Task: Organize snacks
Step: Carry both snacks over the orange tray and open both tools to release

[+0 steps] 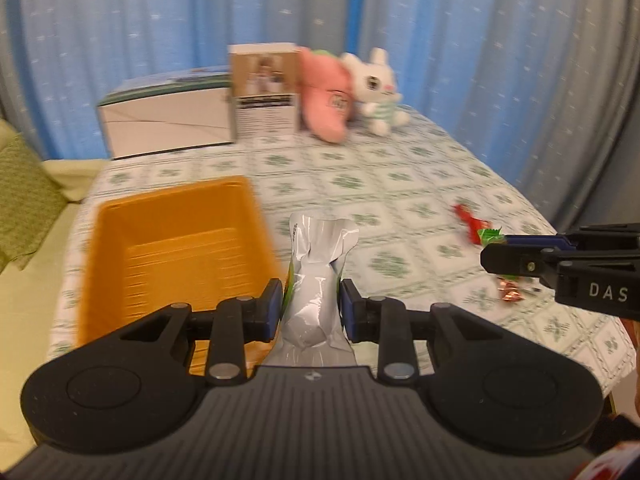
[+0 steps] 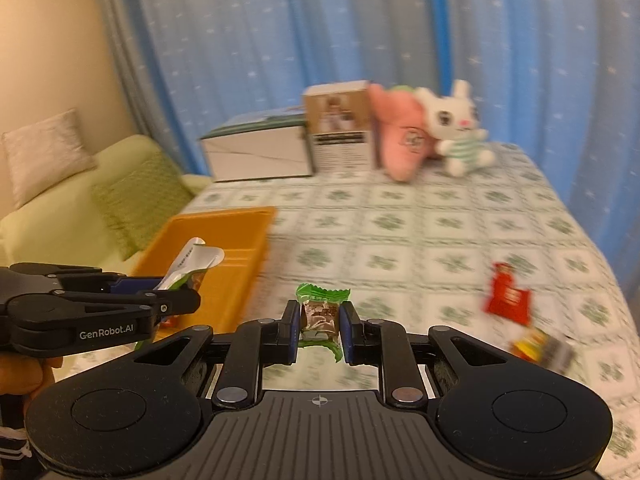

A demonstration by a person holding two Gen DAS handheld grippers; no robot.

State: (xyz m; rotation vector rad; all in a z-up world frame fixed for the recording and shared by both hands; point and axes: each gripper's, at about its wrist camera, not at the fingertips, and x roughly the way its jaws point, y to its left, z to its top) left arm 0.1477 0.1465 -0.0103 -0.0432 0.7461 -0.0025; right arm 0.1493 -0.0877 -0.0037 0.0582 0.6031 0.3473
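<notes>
My left gripper (image 1: pixel 311 304) is shut on a silver snack pouch (image 1: pixel 316 280) with green edges, held above the table beside the orange bin (image 1: pixel 168 248). From the right wrist view the same pouch (image 2: pixel 188 264) sticks up from the left gripper (image 2: pixel 176 300) over the bin's near side (image 2: pixel 224 256). My right gripper (image 2: pixel 320 322) is shut on a small green-wrapped candy (image 2: pixel 320 312), held above the tablecloth. In the left wrist view the right gripper (image 1: pixel 496 250) enters from the right with the green candy (image 1: pixel 489 235) at its tip.
A red snack packet (image 2: pixel 507 296) and a yellow-and-dark packet (image 2: pixel 540 346) lie on the tablecloth at right; a small copper-coloured candy (image 1: pixel 510 292) lies under the right gripper. At the table's back stand a white box (image 1: pixel 168 120), a brown carton (image 1: pixel 266 92), a pink plush (image 1: pixel 326 96) and a white plush (image 1: pixel 378 88). A green sofa (image 2: pixel 100 200) is left.
</notes>
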